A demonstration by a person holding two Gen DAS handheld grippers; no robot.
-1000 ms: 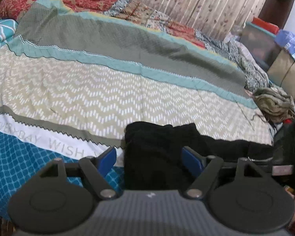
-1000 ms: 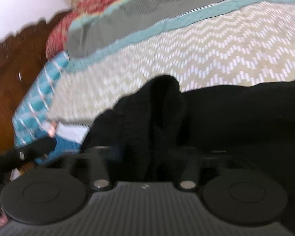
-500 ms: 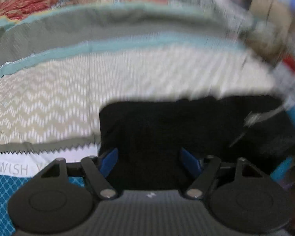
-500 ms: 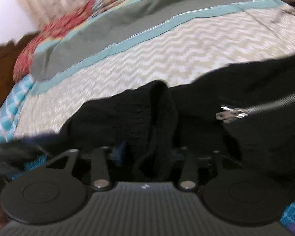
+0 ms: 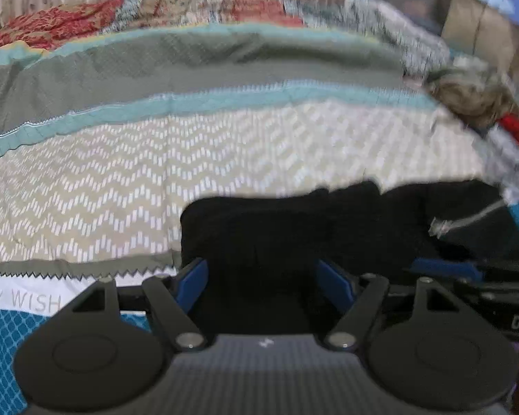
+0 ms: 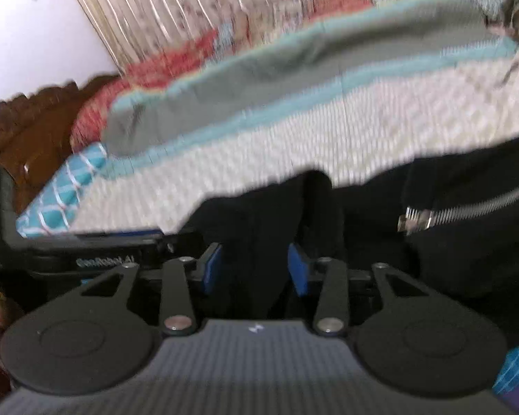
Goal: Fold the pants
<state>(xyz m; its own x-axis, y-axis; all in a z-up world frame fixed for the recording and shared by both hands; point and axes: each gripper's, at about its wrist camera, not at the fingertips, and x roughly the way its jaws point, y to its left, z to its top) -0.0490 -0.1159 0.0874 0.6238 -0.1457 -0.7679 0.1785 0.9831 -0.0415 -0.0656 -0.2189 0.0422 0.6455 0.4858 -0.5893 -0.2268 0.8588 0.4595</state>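
Note:
Black pants [image 5: 294, 228] lie at the near edge of the bed, with a silver zipper [image 5: 467, 218] to the right. My left gripper [image 5: 263, 283] has its blue pads wide apart around the left end of the cloth, not pinching it. In the right wrist view my right gripper [image 6: 256, 269] has blue pads close together with a ridge of the black pants [image 6: 259, 228] between them; the zipper [image 6: 467, 207] lies to its right. The right gripper's body [image 5: 484, 287] shows at the right of the left view.
The bed [image 5: 225, 159] is covered by a striped chevron quilt. A crumpled olive garment [image 5: 474, 100] lies at the far right. Red patterned bedding [image 5: 69, 27] and a curtain lie behind. A wooden headboard [image 6: 27, 131] stands at the left in the right view.
Both grippers swung to the right over the pants. The zipper has come into view. The right gripper's pads now show, closed in on a fold of cloth.

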